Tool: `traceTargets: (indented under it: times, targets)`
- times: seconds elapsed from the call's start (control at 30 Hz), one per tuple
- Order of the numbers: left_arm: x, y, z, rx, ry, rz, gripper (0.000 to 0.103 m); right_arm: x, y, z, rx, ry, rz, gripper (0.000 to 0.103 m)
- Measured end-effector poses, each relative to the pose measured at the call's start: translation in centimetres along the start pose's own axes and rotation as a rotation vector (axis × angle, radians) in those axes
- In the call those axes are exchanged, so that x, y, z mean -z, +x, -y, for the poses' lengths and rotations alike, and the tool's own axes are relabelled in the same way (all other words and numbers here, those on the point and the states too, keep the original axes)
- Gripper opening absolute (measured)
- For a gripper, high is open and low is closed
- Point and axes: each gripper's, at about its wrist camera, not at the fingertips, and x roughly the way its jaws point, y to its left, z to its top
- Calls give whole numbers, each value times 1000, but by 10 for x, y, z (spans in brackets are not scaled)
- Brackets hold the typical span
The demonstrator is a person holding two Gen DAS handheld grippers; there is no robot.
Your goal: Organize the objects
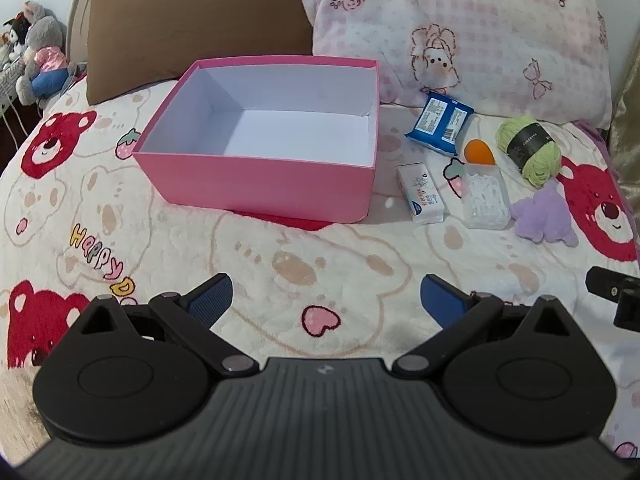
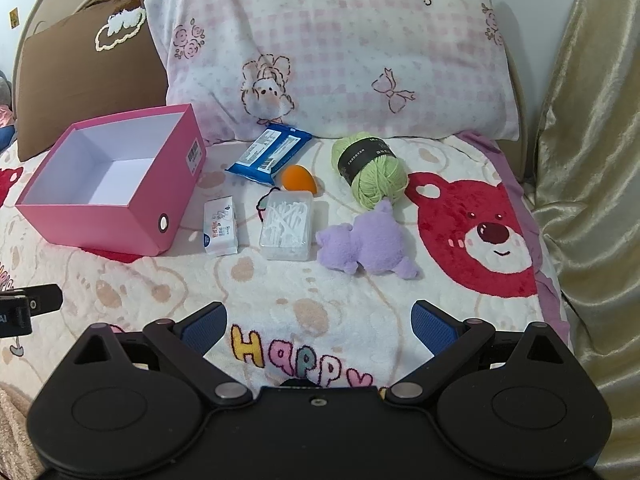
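An empty pink box [image 1: 256, 180] [image 2: 100, 224] with a white inside sits on the bed blanket. To its right lie a blue wipes pack [image 1: 438, 122] [image 2: 270, 154], an orange egg-shaped sponge [image 1: 479, 153] [image 2: 298, 178], a white tissue pack [image 1: 420, 194] [image 2: 220, 226], a clear box of cotton swabs [image 1: 485, 196] [image 2: 286, 226], a green yarn ball [image 1: 528, 148] [image 2: 370, 168] and a purple plush toy [image 1: 546, 216] [image 2: 366, 242]. My left gripper [image 1: 326, 300] hovers open in front of the box. My right gripper [image 2: 320, 326] hovers open in front of the small items. Neither holds anything.
A brown pillow [image 1: 192, 28] [image 2: 88, 76] and a pink checked pillow [image 1: 460, 28] [image 2: 332, 48] lean against the headboard behind the objects. Stuffed toys [image 1: 38, 56] sit off the bed's left side. A gold curtain [image 2: 592, 160] hangs on the right.
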Motion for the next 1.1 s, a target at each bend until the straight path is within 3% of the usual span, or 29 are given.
traceTargets:
  times: [0.23,0.87,1.1]
  targets:
    - [2,-5,-4,-11,-4,26,103,0,0,0,1,2,1,100]
    - [6,-8,0,53,27,8,103,2,-5,0,1,3,8,100]
    - [5,-13,-5,83,-22,1,103,2,-11,2,-6,5,19,100]
